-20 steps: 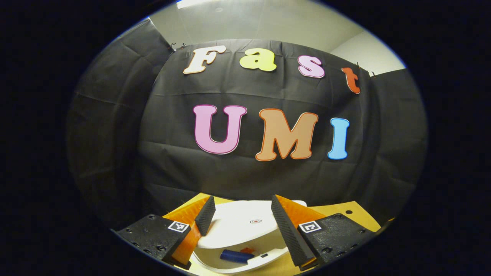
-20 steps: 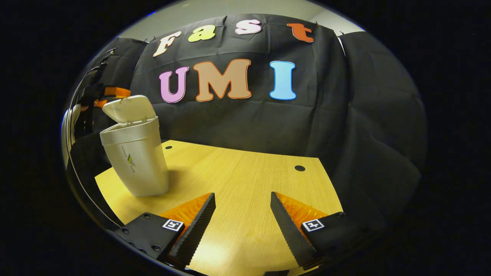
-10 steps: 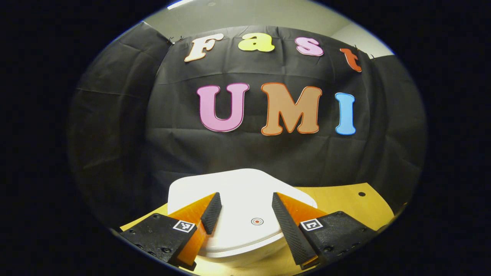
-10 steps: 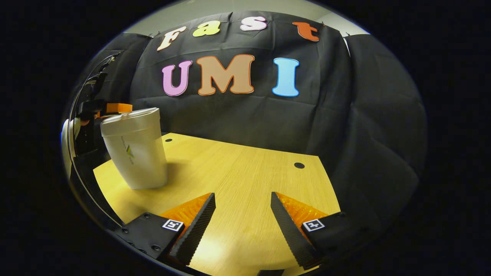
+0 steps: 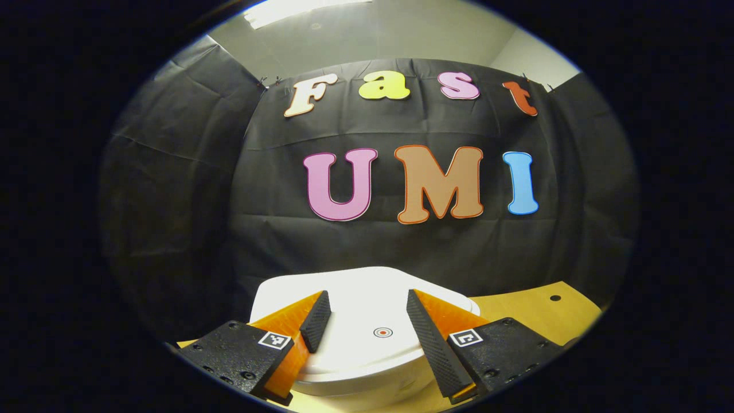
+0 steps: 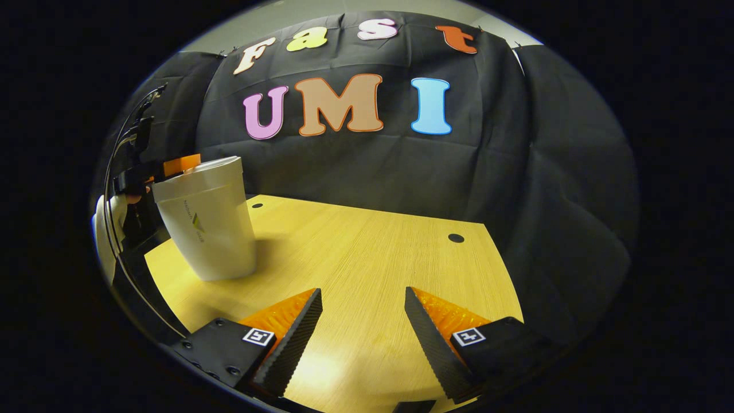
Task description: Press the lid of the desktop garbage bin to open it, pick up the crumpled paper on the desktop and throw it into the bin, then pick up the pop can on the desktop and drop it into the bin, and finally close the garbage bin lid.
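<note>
A: Where is the bin [image 6: 205, 221] now, compared with the two claws?

B: In the right gripper view it stands at the far left part of the desk [image 6: 367, 269], upright, and its lid [image 5: 367, 321] lies flat on top. The left claw [image 5: 367, 321] is directly over that lid. In the left gripper view its two fingers are spread, one to each side of the small round mark [image 5: 383, 332], and they pinch nothing.

A: Does it touch the lid?

B: I cannot tell; the fingers are very near or resting on it.

A: And the right claw [image 6: 362, 321]?

B: It is spread too and empty, over bare desk, well apart from the bin, which lies to its left and farther away.

A: So which hand is nearer for the last step?

B: The left one, clearly. I judge the lid is already down, so only a straight press downward, or a lift away, seems to remain. I see no paper or can on the desk.
</note>
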Demonstrator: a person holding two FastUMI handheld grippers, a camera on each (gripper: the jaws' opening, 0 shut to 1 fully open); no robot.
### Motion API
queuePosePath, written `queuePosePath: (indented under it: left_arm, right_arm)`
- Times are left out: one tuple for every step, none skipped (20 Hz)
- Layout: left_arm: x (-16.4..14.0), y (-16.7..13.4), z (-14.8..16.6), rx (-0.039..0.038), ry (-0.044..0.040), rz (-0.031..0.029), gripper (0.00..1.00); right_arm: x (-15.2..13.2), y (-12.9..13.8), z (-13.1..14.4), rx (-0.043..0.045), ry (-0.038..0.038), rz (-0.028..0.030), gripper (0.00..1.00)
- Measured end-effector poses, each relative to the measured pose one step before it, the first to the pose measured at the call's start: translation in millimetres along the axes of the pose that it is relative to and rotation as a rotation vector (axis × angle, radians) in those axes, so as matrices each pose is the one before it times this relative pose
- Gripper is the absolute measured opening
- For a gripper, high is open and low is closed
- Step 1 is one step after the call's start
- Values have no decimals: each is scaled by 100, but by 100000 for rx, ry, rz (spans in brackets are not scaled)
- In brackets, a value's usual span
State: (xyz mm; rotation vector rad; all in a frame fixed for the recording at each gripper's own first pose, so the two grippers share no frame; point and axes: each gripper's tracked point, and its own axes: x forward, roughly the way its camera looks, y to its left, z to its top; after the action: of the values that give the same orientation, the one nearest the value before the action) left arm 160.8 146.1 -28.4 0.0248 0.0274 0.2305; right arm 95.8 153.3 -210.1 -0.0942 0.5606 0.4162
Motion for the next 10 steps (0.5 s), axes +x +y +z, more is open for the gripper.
queuePosePath:
  left_arm:
    - [33,133,95,-420,-1362,1660,86]
    - [86,145,103,1563,-1605,2360,86]
    - [143,16,-233,2313,127,1736,89]
    - [-99,-209,-385,2295,762,587,86]
    - [-1,-217,430,-1298,-1438,48,88]
    - [-7,-46,-270,746,1168,210,89]
    - [-195,93,470,-273,-3281,738,91]
    - [-147,-33,319,1926,-2855,400,91]
    - [-301,-21,154,196,-1899,451,90]
    - [-207,-5,210,-585,-1808,394,90]
  right_arm:
    - [31,-103,-117,214,257,-148,96]
    - [-6,-12,-96,220,235,-217,97]
    - [-64,-33,-94,175,144,-203,97]
    - [-36,-89,-94,132,251,-254,100]
    - [-42,34,-174,131,215,-125,96]
    - [-98,19,72,194,-63,-44,96]
    - [6,134,47,113,-136,227,97]
    - [6,106,170,-89,-258,181,96]
    - [-46,109,84,-202,-225,147,100]
    - [-26,113,193,-210,-323,127,96]
